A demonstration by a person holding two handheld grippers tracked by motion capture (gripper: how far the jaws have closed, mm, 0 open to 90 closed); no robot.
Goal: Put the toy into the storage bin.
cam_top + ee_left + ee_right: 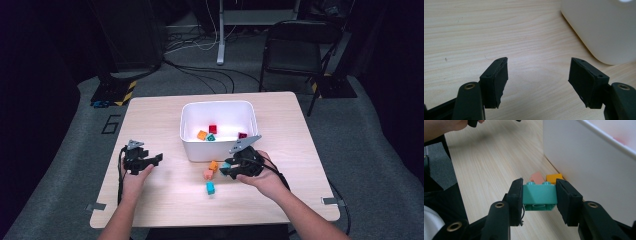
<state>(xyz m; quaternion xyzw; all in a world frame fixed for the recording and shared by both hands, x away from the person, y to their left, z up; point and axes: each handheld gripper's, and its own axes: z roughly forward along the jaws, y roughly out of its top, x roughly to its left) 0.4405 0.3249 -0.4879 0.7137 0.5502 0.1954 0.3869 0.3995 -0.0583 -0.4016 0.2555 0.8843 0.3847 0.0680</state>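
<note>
Four bricks are lying in the white bin; the right gripper is clamping a teal brick, three are waiting on the table, and the left gripper is gaping empty.

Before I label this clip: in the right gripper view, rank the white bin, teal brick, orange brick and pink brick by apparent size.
1. white bin, largest by far.
2. teal brick, held between the fingers, so nearness inflates it.
3. orange brick and pink brick: both partly hidden behind the teal brick, too alike to rank.

left tool gapes wide; right tool is clamped tight.
</note>
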